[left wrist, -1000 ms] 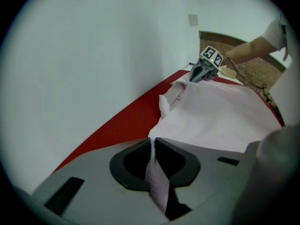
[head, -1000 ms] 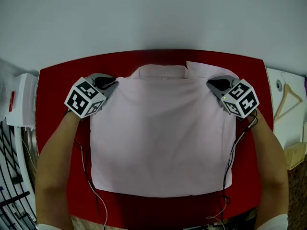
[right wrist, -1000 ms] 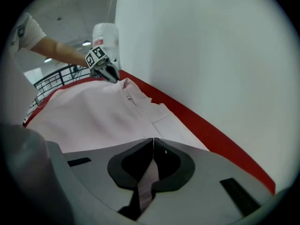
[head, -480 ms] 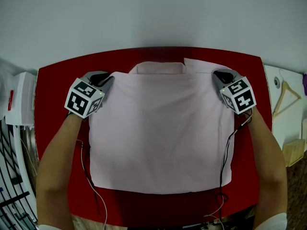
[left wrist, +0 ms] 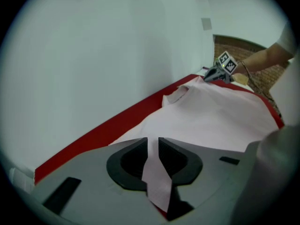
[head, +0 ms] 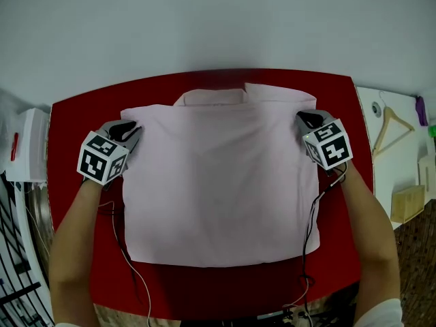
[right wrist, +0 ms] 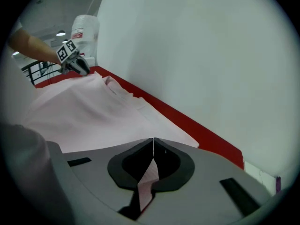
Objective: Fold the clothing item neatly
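A pale pink shirt lies folded into a rectangle on the red table, collar at the far edge. My left gripper is at the shirt's far left corner. Its jaws have just been opening and stand a little apart, with a strip of the pink cloth running between them. My right gripper is at the far right corner, its jaws shut on the shirt's edge. Each gripper view shows the other gripper across the cloth: the right gripper and the left gripper.
A pale wall stands right behind the table. A white box and a black wire rack are on the left. A wooden hanger lies on a white surface at right. Cables trail over the near table edge.
Both grippers have shifted a little, the left one outward to the left and nearer me. The shirt's far left corner now reaches further left. The left jaws have parted slightly.
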{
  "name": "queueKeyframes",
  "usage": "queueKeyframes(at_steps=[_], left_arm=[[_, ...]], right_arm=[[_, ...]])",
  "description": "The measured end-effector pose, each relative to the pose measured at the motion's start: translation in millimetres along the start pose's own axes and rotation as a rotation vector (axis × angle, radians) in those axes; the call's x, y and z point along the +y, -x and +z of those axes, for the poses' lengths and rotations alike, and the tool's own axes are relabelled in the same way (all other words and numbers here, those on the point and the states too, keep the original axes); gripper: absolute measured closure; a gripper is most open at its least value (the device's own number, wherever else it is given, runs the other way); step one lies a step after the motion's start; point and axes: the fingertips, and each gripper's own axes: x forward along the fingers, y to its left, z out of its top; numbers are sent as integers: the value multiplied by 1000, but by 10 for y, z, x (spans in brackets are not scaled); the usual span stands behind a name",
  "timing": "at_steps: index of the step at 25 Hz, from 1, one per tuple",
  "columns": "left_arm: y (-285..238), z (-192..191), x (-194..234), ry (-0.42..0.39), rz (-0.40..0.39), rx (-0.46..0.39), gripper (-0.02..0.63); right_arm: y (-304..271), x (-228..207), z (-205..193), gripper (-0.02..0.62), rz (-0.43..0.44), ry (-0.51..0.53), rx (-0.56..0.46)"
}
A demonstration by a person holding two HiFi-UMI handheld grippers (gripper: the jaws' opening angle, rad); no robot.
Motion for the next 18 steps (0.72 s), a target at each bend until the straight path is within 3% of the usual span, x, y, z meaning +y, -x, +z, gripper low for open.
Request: queueKeyframes(at_steps=[3,6,11,18], left_arm=[[-74,-254,112,18,46,68,567],[-116,-371,198,73,53,83,575],[-139,-355,221,43,62,102,577],[-7,-323,122,107,61,42,575]], right_arm=[[-35,-239,-291,581,-69,-118,57],[-105,-326,-438,581,-75,-200,72],[-137,-456,-427,581,-134,-194,70],[60,-386,-334,580,-196,-132,41]])
